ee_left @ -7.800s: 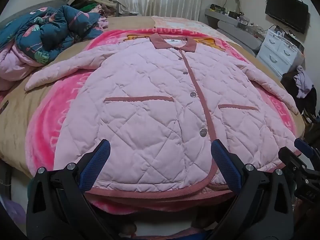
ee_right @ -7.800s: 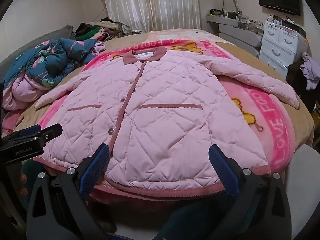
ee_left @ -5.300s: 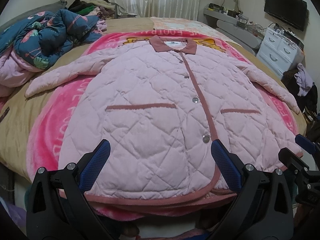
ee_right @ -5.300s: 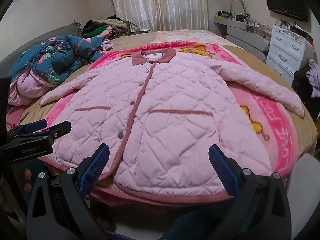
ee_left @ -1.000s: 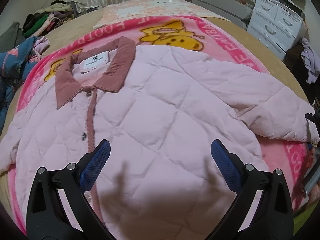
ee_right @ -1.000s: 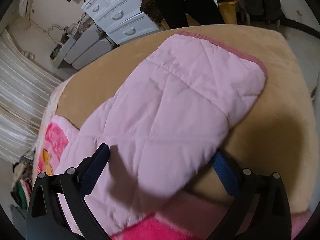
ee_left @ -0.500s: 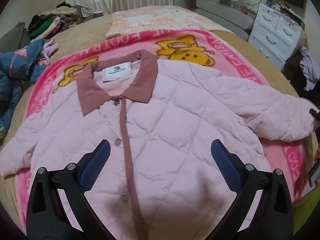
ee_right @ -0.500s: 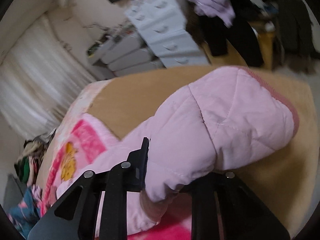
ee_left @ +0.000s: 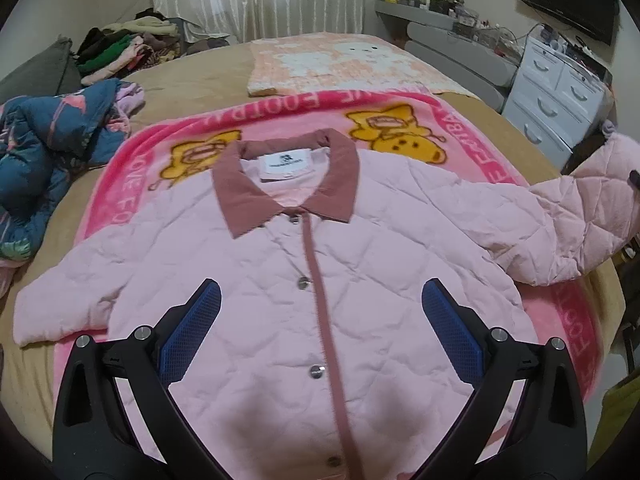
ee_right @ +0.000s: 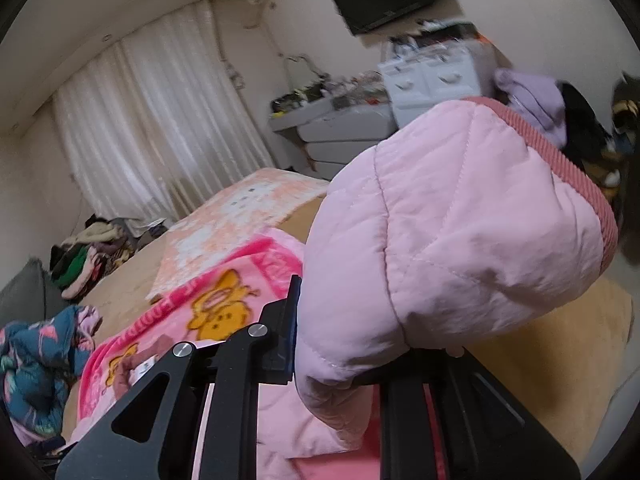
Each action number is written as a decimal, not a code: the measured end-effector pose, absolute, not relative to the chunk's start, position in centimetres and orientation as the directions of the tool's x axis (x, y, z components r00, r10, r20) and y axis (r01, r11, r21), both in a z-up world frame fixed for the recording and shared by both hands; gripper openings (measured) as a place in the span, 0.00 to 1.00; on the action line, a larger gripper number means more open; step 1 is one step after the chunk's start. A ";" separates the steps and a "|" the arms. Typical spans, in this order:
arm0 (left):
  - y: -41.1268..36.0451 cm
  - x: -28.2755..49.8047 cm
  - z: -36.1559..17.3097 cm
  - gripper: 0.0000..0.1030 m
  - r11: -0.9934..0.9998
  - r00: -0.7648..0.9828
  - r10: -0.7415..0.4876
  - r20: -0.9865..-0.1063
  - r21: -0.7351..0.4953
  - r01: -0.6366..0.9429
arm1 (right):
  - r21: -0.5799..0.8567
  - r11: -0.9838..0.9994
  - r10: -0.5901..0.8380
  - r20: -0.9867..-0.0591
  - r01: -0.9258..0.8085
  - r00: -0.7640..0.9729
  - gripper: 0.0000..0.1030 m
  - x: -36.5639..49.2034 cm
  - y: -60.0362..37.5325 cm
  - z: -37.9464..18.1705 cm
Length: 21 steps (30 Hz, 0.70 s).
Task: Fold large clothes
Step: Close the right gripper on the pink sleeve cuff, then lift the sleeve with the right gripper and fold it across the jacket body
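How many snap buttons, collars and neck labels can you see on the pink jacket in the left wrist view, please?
Snap buttons: 4
Collars: 1
Neck labels: 1
Total: 6

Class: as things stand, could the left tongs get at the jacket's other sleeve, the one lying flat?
Probably yes. The left tongs hang open and empty over the jacket, and the flat sleeve lies uncovered with nothing across the way.

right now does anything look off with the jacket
Only the sleeve: the right gripper is shut on it and holds it bunched up off the bed. The rest of the jacket lies flat and buttoned, collar neat.
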<state>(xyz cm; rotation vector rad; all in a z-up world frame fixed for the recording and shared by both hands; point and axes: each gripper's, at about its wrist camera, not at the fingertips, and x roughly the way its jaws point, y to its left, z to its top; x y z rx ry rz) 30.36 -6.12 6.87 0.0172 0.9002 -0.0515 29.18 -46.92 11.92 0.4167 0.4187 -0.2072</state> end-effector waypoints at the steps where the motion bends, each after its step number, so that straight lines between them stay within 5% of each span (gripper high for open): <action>1: -5.7 30.3 7.1 0.92 0.999 0.622 -0.040 -0.782 -0.011 0.051 | 0.342 0.901 -0.105 -0.428 0.268 0.898 0.15 29.0 -46.3 12.4; 21: 3.4 27.8 10.3 0.92 0.995 0.690 -0.057 -0.721 -0.095 -0.018 | 0.182 0.982 0.017 -0.362 0.053 0.932 0.15 29.2 -31.1 17.6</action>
